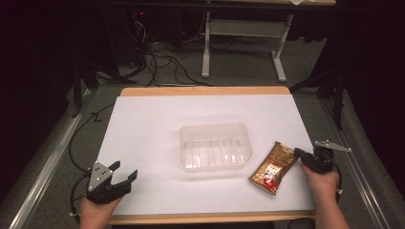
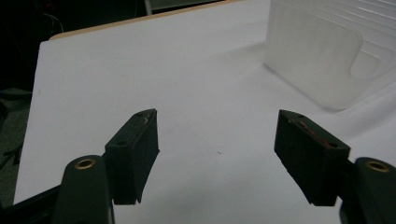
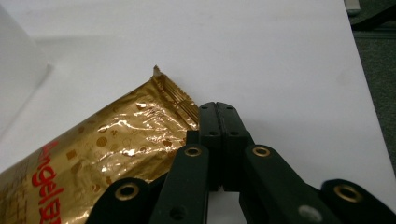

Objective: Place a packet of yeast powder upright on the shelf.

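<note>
Count: one gold packet (image 1: pixel 273 168) | one clear tray (image 1: pixel 215 147) | two grippers

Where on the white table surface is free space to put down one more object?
The far strip behind the clear plastic tray is bare, as is the left part between the tray and the left gripper. It is crowded at the right: the gold packet lies close beside the tray, with the right gripper at its corner.
</note>
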Tool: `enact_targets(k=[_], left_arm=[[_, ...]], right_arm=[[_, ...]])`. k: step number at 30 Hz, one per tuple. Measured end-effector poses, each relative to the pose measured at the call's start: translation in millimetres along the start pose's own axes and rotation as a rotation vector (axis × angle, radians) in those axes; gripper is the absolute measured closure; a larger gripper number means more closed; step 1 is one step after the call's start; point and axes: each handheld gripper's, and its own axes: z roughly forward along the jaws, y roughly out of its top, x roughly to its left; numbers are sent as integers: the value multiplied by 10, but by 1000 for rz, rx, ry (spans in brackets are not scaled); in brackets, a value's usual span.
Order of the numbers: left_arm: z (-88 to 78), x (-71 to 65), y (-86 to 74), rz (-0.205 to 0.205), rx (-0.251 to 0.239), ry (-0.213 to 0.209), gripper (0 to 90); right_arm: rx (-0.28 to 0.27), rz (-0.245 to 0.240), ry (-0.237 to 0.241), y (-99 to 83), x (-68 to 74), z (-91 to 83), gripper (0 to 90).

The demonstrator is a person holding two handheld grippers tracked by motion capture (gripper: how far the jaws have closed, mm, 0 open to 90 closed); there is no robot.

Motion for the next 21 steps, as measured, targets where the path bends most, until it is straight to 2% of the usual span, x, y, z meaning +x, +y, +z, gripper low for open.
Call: enact_targets(k=[5,9,11,14,17,18,21], left_arm=[[77,-31,53,10,-8,-24,312],[142,-58,90,25,-6,-43,312],[166,-73,104,28,-9,-50,312],[188,-89,127,36,-13,-58,312],[219,-96,143,41,-16,-64,312],[229,-96,146,40,-13,-67,312],[246,-99,157,33,-29,-79,311]], right_arm=[[5,-6,29,-74,17,-96,900],[20,-36,61,-126,104,-149,897],[12,-54,50,-132,138,-175,814],[-32,-87,29,-114,221,-275,813],[-53,-167,84,-104,442,-363,887],[-50,-180,97,-103,508,-376,895],[-29,-261,133,-112,775,-362,900]])
